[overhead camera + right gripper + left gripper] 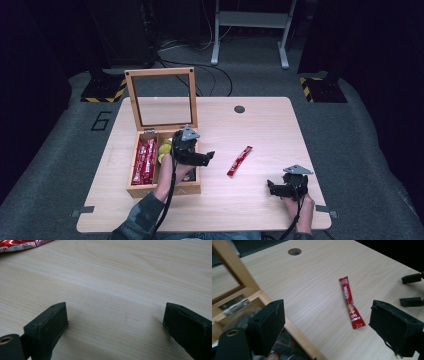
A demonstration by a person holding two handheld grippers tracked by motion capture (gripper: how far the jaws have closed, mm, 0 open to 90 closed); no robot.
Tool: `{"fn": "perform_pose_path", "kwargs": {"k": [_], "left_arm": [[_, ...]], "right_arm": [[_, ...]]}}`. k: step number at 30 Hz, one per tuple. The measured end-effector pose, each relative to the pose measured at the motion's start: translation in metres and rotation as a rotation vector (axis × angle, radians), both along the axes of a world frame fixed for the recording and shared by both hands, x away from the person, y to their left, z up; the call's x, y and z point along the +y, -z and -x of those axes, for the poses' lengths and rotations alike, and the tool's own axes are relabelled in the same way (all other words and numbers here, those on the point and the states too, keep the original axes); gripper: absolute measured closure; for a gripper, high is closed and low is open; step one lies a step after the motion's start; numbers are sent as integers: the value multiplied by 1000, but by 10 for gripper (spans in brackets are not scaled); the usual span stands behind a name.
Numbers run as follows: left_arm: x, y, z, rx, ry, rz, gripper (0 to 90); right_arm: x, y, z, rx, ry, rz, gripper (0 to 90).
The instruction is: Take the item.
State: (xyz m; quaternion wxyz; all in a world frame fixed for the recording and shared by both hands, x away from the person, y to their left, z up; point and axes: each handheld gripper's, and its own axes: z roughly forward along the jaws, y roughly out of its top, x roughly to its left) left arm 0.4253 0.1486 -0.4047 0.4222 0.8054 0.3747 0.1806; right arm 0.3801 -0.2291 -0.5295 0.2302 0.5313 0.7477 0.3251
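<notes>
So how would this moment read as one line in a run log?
left tool: open, empty, over box edge | right tool: open, empty, on table | red sachet: lying loose between them

Two black grippers, left gripper (209,155) and right gripper (270,186), each with grey triangular plate, black cable; dark green-grey sleeve (137,217), lower left.

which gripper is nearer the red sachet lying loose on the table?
Left. The left gripper hangs open above the wooden box's edge, aimed at the red sachet. The right gripper sits open, farther off near the table's front edge.
</notes>
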Motion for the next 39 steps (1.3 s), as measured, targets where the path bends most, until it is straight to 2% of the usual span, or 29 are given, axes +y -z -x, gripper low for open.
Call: {"fn": "perform_pose_path", "kwargs": {"k": [2, 5, 10, 11, 14, 15, 17, 21, 22, 25, 26, 27, 31, 39], "left_arm": [[14, -2, 3, -9, -24, 6, 131], [22, -2, 4, -18, -41, 8, 131], [43, -5, 9, -35, -76, 11, 128], [53, -6, 11, -41, -92, 12, 128], [62, -8, 14, -54, -113, 17, 128], [71, -8, 16, -57, -126, 15, 128], [75, -9, 17, -62, -136, 12, 128], [96, -8, 26, -79, -175, 7, 128], [96, -8, 26, -79, -175, 7, 128], [113, -8, 34, -97, -212, 8, 123], [113, -8, 34, -97, -212, 8, 122], [121, -7, 37, -104, -232, 8, 121], [134, -7, 43, -113, -255, 0, 118], [174, 2, 61, -136, -366, 13, 107]], "right_arm": [[0, 0, 0, 0, 0, -1, 54], [0, 0, 0, -1, 0, 0, 54], [0, 0, 0, 0, 2, 0, 54], [0, 0, 0, 0, 1, 0, 54], [0, 0, 0, 0, 2, 0, 54], [0, 0, 0, 0, 2, 0, 54], [0, 0, 0, 0, 2, 0, 54], [0, 0, 0, 0, 3, 0, 54], [0, 0, 0, 0, 3, 0, 54], [0, 0, 0, -1, 2, 0, 54], [0, 0, 0, -1, 2, 0, 54], [0, 0, 0, 0, 3, 0, 53], [0, 0, 0, 0, 4, 0, 54], [0, 0, 0, 0, 4, -1, 54]]}}
